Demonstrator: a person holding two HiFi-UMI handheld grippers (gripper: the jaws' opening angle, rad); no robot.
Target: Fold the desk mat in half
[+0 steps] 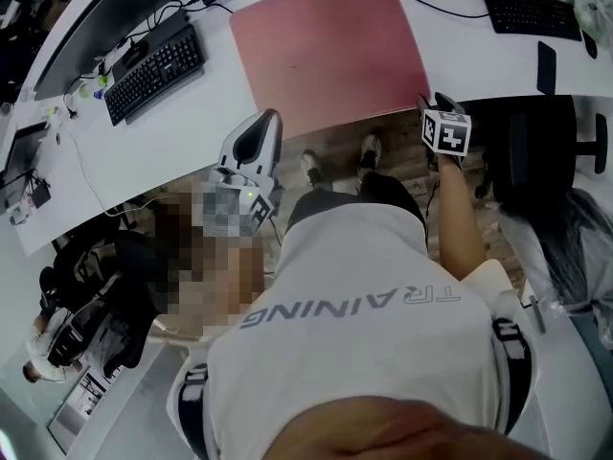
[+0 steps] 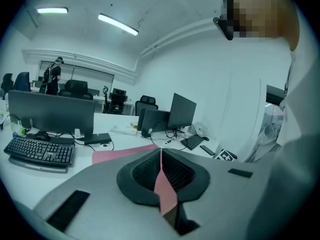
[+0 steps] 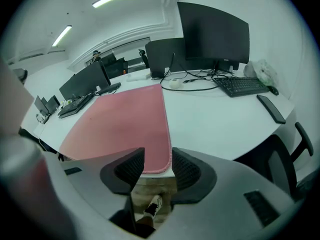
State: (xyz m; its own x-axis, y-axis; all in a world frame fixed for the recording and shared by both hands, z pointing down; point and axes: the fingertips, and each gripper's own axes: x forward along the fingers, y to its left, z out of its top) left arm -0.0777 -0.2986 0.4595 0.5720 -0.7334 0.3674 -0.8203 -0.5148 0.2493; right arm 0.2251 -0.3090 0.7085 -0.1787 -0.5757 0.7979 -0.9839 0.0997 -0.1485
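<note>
**While one near corner is pinched, the other sits between parted jaws**

As seen in the head view, the desk mat (image 1: 330,51) is spread flat on the white desk (image 1: 192,137), with its near edge along the desk's front edge. The left gripper (image 1: 261,130) is set at the near left corner and the right gripper (image 1: 428,104) at the near right corner. Bare desk is seen on both sides of the mat. A keyboard (image 1: 153,73) is found well apart on the left, and a second keyboard (image 1: 532,12) well apart at the far right. A dark chair (image 1: 536,147) is parked near the right gripper, at the desk's edge.

In the left gripper view, the left gripper (image 2: 161,171) is seen closed on a thin pink strip of the desk mat (image 2: 166,191), gripped edge-on between the ribbed pads. More of the mat is seen flat beyond.

In the right gripper view, the right gripper (image 3: 157,165) is held wide. The rounded corner of the desk mat (image 3: 125,121) is framed between the pads at the desk's front edge and is pressed by neither. Open white desk (image 3: 220,119) is seen to the mat's right.
</note>
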